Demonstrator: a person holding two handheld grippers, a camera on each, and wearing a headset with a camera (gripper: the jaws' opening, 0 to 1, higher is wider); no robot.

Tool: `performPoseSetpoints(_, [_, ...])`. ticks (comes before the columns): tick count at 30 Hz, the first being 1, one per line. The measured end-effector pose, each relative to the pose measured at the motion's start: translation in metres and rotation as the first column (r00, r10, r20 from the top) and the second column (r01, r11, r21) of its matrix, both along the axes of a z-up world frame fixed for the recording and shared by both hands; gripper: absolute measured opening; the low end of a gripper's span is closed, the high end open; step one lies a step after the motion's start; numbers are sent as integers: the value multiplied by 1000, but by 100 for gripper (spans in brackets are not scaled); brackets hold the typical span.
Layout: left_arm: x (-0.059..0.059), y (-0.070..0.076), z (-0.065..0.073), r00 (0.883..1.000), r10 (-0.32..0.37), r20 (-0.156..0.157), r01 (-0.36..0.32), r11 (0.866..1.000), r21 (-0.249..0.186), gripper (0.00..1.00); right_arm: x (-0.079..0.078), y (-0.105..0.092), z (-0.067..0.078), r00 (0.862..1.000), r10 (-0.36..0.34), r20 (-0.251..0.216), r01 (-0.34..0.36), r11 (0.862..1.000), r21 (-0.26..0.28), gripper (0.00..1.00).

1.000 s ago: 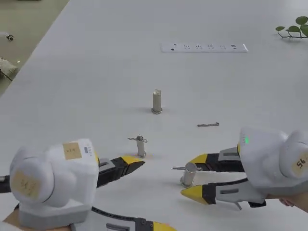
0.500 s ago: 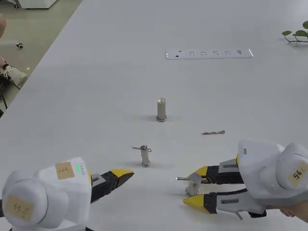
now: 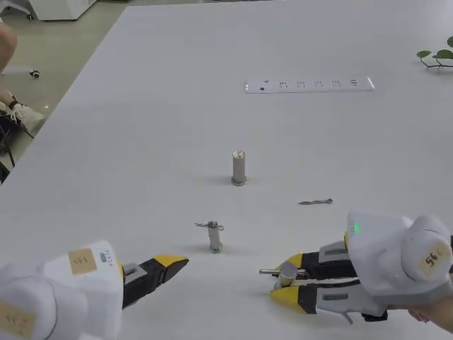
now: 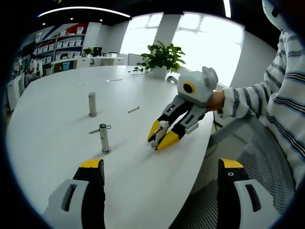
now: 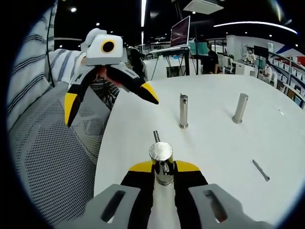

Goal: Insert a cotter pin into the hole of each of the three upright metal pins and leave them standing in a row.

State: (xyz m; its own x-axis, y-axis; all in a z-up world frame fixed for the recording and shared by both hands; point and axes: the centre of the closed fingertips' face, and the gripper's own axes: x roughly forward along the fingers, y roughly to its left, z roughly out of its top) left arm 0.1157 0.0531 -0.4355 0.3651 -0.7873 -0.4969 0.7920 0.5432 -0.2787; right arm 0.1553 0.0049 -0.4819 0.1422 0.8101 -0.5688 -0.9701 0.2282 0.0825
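Two pins stand ahead of the left hand-held gripper (image 4: 159,164), which gapes wide and empty: a cottered pin (image 3: 215,238) and a bare pin (image 3: 238,168). The right hand-held gripper (image 3: 287,276) pinches the third pin (image 5: 161,151); a loose cotter (image 3: 316,202) lies beyond it.

White table (image 3: 156,127); silver pin (image 5: 161,152); yellow-tipped black right tool (image 3: 284,278); striped sleeve (image 4: 257,102).

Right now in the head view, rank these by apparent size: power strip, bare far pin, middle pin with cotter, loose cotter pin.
1. power strip: largest by far.
2. bare far pin and middle pin: too alike to rank, and they sit at different depths.
3. loose cotter pin: thinnest, smallest.
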Motion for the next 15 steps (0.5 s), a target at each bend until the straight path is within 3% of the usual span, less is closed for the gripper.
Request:
performPoseSetpoints(7, [2,-1,2,1000,-4,16,4,1000,1,98,0,1,1,998,20,53,-19,1000,-9,9])
performPoseSetpoints(15, [4,3,6,1000,4,31,-4,1000,12,98,1,3,3,999,22,43,-22,1000,7,8])
